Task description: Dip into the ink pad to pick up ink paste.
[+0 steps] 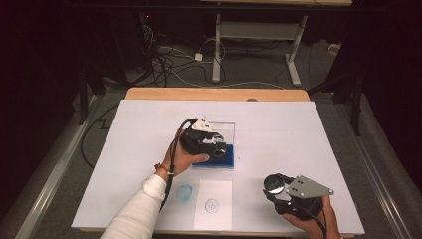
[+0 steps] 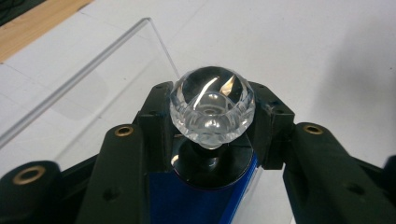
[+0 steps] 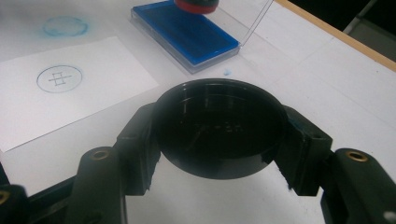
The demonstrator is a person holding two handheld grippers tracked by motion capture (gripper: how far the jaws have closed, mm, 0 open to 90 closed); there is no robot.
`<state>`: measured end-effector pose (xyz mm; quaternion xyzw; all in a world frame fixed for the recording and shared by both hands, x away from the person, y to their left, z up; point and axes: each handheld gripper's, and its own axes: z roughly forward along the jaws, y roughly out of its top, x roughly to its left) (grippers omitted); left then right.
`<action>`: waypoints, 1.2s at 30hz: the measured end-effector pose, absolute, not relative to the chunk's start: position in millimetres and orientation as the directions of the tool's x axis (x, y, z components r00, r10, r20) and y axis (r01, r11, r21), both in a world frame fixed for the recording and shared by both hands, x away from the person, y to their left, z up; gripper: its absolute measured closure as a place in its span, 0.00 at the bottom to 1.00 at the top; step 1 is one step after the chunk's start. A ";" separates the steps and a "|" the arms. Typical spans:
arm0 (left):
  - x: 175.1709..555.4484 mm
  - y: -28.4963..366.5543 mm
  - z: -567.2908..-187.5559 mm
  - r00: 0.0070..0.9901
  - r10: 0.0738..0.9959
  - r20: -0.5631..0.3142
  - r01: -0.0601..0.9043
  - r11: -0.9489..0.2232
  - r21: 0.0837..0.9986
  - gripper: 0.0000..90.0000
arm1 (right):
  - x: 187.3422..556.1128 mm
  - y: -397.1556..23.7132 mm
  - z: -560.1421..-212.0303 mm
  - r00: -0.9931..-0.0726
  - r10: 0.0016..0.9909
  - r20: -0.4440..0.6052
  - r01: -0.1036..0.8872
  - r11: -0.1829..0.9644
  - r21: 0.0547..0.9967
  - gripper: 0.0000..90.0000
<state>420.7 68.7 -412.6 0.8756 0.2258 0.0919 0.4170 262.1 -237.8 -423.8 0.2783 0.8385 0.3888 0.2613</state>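
The person is inking a stamp. The left gripper (image 1: 211, 141) is clamped on the stamp's clear faceted knob (image 2: 212, 106), 1 black pad on each side of it, and it holds the stamp (image 3: 196, 5) over the blue ink pad (image 3: 187, 33), which lies in an open case near the middle of the white table (image 1: 278, 129). From the right gripper view the stamp's red base seems to sit on the pad's far end, though the frame edge cuts it off, so I would not swear it is touching.

The right gripper (image 1: 278, 191) rests low near the table's near right corner, its jaws pinched on a round black cap (image 3: 219, 128), gripped by the rim.

Between the 2 hands lies a slip of paper (image 1: 213, 205) bearing 1 round blue print (image 3: 60, 78), with a smudged blue ring (image 1: 184, 192) on the table beside it.

The stamp looks small, light and rigid. Its knob is hard, glossy plastic, so I judge it slippery: the facets and the waist below the bulge give the pads their best purchase, and that is where they sit. The cap is a thin, stiff shell, light too; squeezing across its rim is sound, but too much force might pop it out. The case's clear lid (image 2: 84, 79) stands up and looks easy to knock.
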 end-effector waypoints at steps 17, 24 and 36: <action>419.7 61.2 -440.5 0.889 0.458 -0.012 0.311 -0.585 0.749 0.61 | 262.2 -237.6 -424.7 -0.711 0.664 -0.231 0.260 0.553 0.791 0.43; 422.6 61.0 -442.1 0.888 0.460 0.003 0.301 -0.586 0.752 0.61 | 261.4 -236.0 -425.2 -0.714 0.661 -0.230 0.260 0.556 0.789 0.43; 417.3 59.7 -444.5 0.887 0.456 0.067 0.262 -0.618 0.741 0.61 | 261.4 -235.2 -425.7 -0.716 0.660 -0.229 0.265 0.559 0.786 0.43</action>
